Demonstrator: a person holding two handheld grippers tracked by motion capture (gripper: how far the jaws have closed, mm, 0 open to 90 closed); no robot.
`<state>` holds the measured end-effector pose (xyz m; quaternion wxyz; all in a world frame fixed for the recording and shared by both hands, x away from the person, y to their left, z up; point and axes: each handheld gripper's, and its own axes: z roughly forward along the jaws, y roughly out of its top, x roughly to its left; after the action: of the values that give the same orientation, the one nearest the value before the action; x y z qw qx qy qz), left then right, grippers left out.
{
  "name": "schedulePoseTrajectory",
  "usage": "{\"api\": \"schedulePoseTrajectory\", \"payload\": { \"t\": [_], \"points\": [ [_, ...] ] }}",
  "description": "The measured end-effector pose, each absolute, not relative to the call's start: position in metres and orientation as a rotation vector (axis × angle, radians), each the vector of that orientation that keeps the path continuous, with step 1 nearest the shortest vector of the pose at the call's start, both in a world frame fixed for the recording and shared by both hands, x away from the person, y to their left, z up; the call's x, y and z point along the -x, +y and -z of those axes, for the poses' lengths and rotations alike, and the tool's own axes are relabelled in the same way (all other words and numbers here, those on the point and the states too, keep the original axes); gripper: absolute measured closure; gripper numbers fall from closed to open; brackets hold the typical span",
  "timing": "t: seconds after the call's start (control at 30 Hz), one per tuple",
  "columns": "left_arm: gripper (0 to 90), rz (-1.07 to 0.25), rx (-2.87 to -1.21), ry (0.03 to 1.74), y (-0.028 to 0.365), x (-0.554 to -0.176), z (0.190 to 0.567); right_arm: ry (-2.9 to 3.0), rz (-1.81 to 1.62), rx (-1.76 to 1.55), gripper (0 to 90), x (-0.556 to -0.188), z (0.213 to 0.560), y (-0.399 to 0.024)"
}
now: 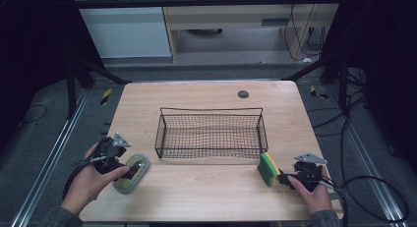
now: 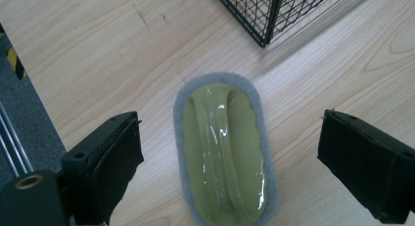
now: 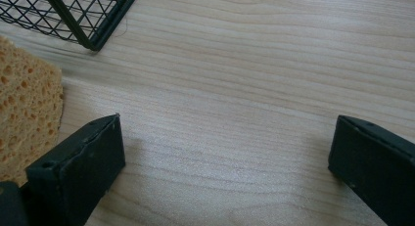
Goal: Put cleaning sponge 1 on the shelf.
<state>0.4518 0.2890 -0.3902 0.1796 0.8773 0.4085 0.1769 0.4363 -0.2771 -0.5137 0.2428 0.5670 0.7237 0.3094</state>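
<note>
A: We have the left gripper (image 1: 132, 172) at lower left of the high view, jaws apart. In the left gripper view the green scrubber (image 2: 222, 152) lies flat between them, lower centre of the frame, touching neither pad.

B: Agreed, we see bare wood either side of its grey felt rim. Right gripper (image 1: 281, 178)?

A: Lower right of the high view, jaws spread wide too. In the right gripper view we only get table (image 3: 254, 89) between the pads, nothing clamped.

B: The sponge (image 1: 268, 169)?

A: Yellow-green, standing on edge just left of the right gripper in the high view. In the right gripper view its orange pored face sits at the left edge, outside the left jaw. Can't tell if it touches that jaw.

B: Surroundings?

A: Black wire basket (image 1: 210, 133) at centre of the high view, above both tools. We see its corner at the top of the left gripper view, and at upper left of the right gripper view. Small dark disc (image 1: 243, 94) on the table further up.
</note>
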Motion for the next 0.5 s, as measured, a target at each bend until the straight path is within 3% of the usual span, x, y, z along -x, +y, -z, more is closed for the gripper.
{"api": "schedulePoseTrajectory", "payload": {
  "t": [0.5],
  "points": [
    [12.2, -0.356, -2.567, 1.230, 0.2991, -0.4583, 0.4000, 1.978, -0.847, -1.550, 0.5, -0.4360, 0.5137, -0.2770]
  ]
}}
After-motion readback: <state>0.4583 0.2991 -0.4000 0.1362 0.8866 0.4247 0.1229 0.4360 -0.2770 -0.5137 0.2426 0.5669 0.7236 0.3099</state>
